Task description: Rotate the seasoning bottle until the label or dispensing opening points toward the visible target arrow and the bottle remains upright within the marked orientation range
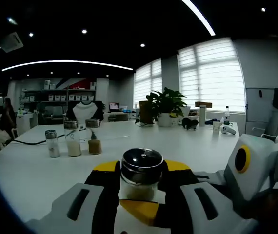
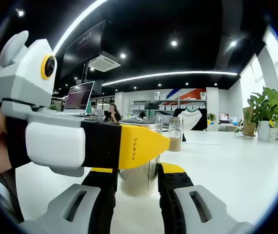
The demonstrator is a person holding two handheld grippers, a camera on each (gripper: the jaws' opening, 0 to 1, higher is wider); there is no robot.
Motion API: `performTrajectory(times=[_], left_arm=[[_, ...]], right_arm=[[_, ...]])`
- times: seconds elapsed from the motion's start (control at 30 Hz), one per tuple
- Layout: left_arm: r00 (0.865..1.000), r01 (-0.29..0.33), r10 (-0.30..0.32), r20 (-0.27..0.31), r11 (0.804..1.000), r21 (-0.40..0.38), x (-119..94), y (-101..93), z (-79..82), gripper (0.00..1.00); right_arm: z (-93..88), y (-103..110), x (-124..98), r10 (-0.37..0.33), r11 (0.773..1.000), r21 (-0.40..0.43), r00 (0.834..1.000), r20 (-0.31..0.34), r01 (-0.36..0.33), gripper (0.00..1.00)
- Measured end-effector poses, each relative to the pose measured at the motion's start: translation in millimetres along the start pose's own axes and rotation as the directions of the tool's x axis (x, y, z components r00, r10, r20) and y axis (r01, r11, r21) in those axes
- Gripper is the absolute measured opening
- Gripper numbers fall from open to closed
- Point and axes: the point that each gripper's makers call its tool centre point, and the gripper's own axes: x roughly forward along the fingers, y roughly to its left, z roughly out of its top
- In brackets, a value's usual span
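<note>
Left gripper view: the left gripper (image 1: 138,195) stands low over the white table (image 1: 192,141), its jaws closed in on the seasoning bottle (image 1: 141,174), a glass jar with a shiny metal lid and pale contents, which stands upright between the black pads; whether the pads actually press the glass cannot be told. The right gripper (image 1: 256,168) enters from the right, its white and grey body just beside the bottle. Toward the far left part of the table stand three more small shakers (image 1: 73,139) in a loose group, well apart from the held bottle. A potted plant (image 1: 166,105) sits near the far edge below the blinds. Right gripper view: the right gripper's (image 2: 138,190) jaws flank the same seasoning bottle (image 2: 139,176), close to its glass on both sides, contact not confirmable. The left gripper (image 2: 129,145) crosses from the left, its yellow-tipped finger lying across the bottle's front. Another shaker (image 2: 175,134) stands farther back on the table (image 2: 236,165).
</note>
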Motion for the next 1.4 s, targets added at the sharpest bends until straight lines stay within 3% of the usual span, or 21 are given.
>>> performTrajectory(times=[0.17,0.23,0.4,0.53,0.8,1.03,1.1,1.13,1.3,1.33,1.4], left_arm=[[0.997,-0.074,0.075,-0.005,0.997,0.010,0,4.8,-1.4,0.36],[0.994,-0.106,0.108,-0.014,0.991,0.087,-1,5.0,-1.4,0.36],[0.990,-0.140,0.140,0.005,0.990,0.035,-2,6.6,-3.3,0.37],[0.992,-0.126,0.126,0.002,0.992,0.030,0,6.0,-5.3,0.36],[1.000,0.020,-0.019,-0.017,0.999,0.048,5,0.2,-6.3,0.36],[0.988,0.154,-0.151,-0.036,0.982,0.109,6,-9.7,-3.9,0.36],[0.969,0.243,-0.236,-0.070,0.961,0.132,5,-14.8,-7.2,0.36],[0.967,0.251,-0.243,-0.075,0.960,0.123,5,-13.4,-7.6,0.36],[0.927,0.374,-0.372,-0.042,0.925,0.063,2,-14.3,-3.3,0.35],[0.915,0.403,-0.401,-0.047,0.911,0.081,0,-14.7,-2.3,0.35],[0.905,0.425,-0.423,-0.048,0.900,0.096,-2,-13.8,-0.1,0.35]], right_arm=[[-0.6,3,3,0.008,1.000,0.006,1.000,-0.002,-0.008,0.30],[-0.2,4,3,0.011,1.000,0.010,1.000,0.002,-0.011,0.30],[-2.0,6,3,0.012,1.000,-0.010,1.000,-0.004,-0.012,0.30],[-5.0,6,3,0.016,1.000,-0.006,1.000,-0.011,-0.016,0.30],[-4.8,-1,0,0.027,0.999,-0.019,1.000,-0.009,-0.027,0.30],[-0.2,-4,-2,0.106,0.993,0.051,0.994,0.008,-0.107,0.30],[-0.8,-3,-3,0.115,0.993,0.033,0.993,0.005,-0.115,0.30],[-1.0,-2,-3,0.122,0.992,0.028,0.993,0.005,-0.122,0.30],[3.0,2,-5,0.166,0.985,0.048,0.986,0.026,-0.167,0.30],[4.7,3,-5,0.174,0.984,0.036,0.984,0.029,-0.175,0.30],[8.0,5,-7,0.192,0.981,0.023,0.981,0.037,-0.193,0.30]])
